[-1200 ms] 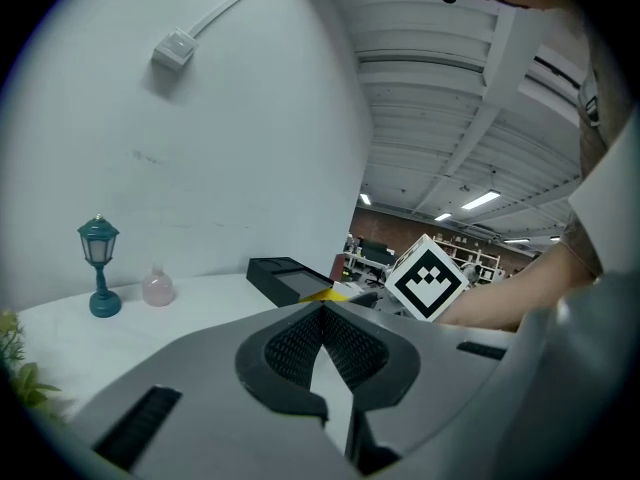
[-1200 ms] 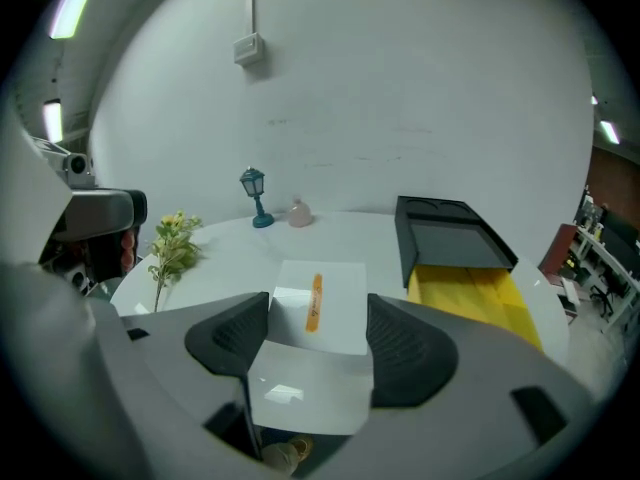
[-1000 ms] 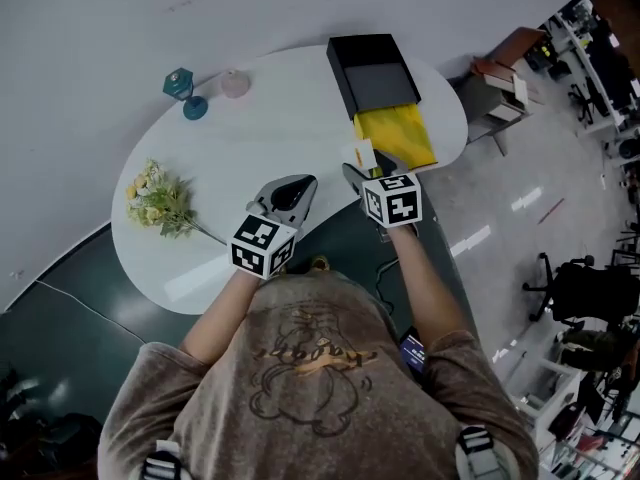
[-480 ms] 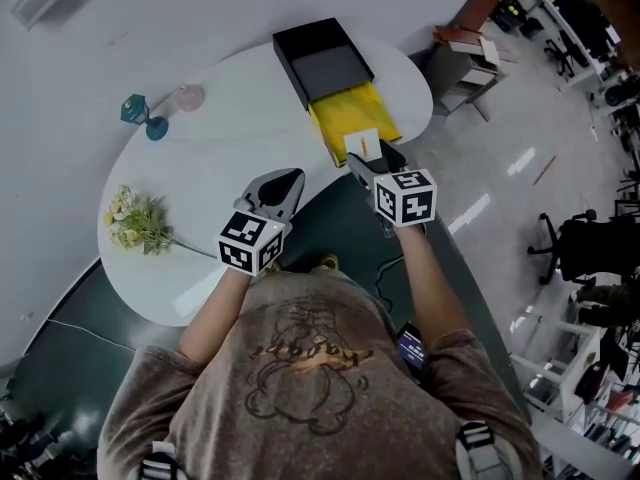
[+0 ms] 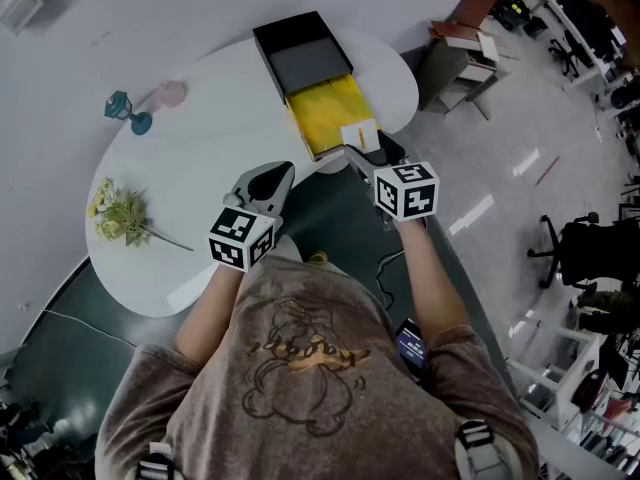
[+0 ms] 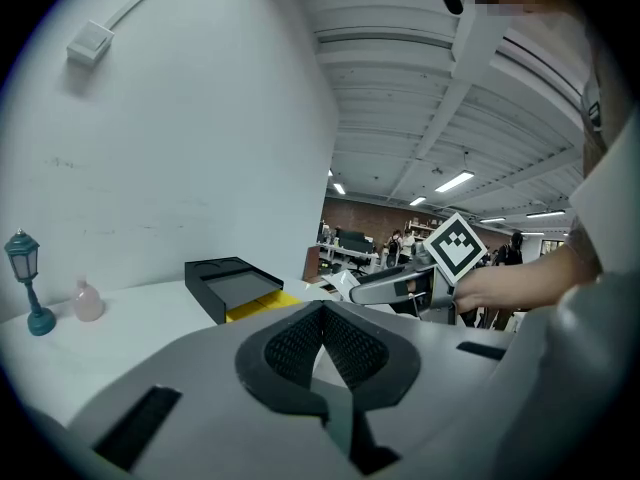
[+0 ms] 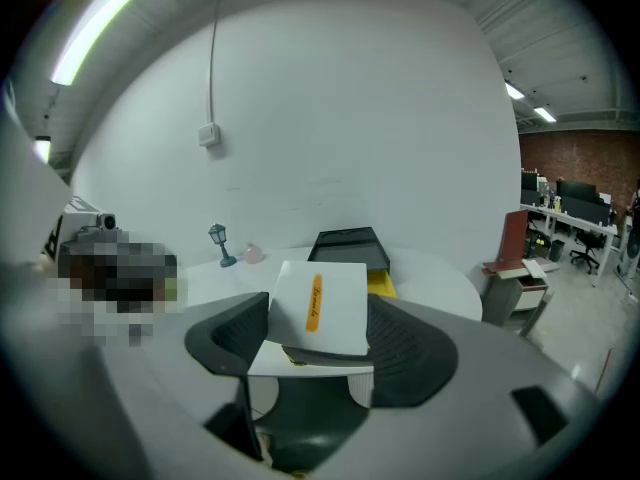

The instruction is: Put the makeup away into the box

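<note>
Pinching a white carton (image 7: 318, 303), right claw (image 7: 316, 336) hovers by the open box (image 5: 308, 60); left claw (image 6: 322, 313) pressed together.

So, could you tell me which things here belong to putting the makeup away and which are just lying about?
Job: white carton, gripped by the right gripper; black box.
Lying about: teal lamp ornament; pink bottle; bunch of flowers.

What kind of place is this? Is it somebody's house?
Not a house; most likely a big open office or lab. Behind the table stand rows of desks with monitors and a black office chair, and strip lights hang under a bare ceiling.
</note>
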`<state>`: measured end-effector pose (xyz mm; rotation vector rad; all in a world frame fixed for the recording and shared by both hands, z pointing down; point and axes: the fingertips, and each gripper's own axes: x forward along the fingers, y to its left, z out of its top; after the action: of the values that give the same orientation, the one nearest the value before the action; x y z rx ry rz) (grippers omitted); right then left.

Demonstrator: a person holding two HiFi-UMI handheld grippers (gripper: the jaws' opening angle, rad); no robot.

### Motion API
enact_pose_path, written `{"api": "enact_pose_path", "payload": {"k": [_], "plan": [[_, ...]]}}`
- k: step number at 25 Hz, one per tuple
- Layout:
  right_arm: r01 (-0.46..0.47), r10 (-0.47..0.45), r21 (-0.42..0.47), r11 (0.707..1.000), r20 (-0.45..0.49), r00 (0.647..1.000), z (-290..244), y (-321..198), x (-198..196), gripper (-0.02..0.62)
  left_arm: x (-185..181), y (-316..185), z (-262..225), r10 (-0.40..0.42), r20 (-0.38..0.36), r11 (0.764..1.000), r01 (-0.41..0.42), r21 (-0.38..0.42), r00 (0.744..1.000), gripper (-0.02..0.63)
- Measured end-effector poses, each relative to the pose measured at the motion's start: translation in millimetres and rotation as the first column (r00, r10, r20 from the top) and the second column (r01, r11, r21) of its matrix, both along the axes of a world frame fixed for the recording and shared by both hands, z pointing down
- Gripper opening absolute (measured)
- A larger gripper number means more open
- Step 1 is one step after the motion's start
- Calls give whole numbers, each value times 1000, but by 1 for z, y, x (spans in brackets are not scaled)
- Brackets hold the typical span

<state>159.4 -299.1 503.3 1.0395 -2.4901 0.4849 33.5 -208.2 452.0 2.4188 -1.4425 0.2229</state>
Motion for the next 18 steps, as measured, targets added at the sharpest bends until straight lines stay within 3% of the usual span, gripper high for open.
{"api": "enact_pose_path", "payload": {"k": [7, 18], "plan": [[24, -24, -19, 1000, 4, 1000, 9, -15, 13, 312, 20, -16, -2, 13, 7, 1000, -13, 1, 1000, 20], [83, -84, -43, 996, -24, 996, 27, -72, -3, 313, 30, -76, 4, 39, 9, 999, -39, -12, 999, 20]]}}
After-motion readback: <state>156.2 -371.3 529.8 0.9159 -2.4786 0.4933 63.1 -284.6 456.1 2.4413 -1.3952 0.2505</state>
